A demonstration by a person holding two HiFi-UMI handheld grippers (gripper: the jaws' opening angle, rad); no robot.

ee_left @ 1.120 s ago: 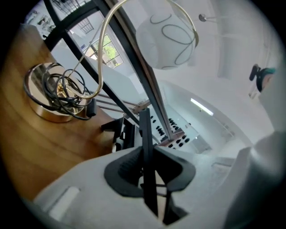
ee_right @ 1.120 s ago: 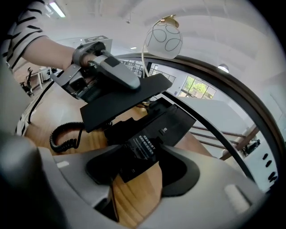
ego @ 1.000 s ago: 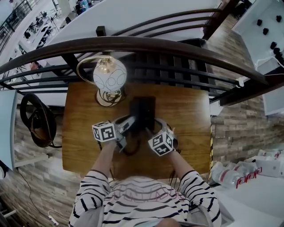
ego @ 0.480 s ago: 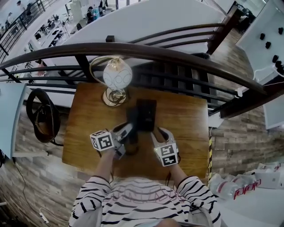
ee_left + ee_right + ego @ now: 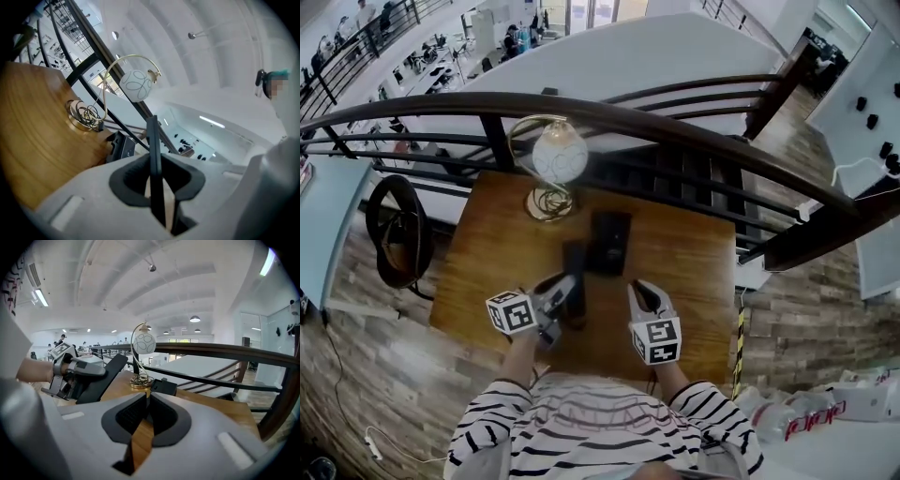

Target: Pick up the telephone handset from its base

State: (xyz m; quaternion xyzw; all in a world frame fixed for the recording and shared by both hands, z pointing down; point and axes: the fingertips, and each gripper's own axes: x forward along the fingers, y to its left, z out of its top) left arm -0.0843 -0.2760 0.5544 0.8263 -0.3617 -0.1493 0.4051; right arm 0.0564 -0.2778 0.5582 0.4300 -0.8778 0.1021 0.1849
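Handset (image 5: pixel 574 255) sits clamped in the left gripper (image 5: pixel 565 289), just left of the base (image 5: pixel 609 242) and seemingly clear of it. Best to hold a firm squeeze and lift level. The right gripper (image 5: pixel 640 289), near the base, is closing on nothing.

We see a long, thin black handset (image 5: pixel 574 270) up in the air, off its base (image 5: pixel 609 242). Our left gripper (image 5: pixel 566 298) pinches its near end, and its far end points away from us. It hangs just left of the base and does not touch it. The base is a small black box sitting near the middle of the brown wooden table (image 5: pixel 694 248).
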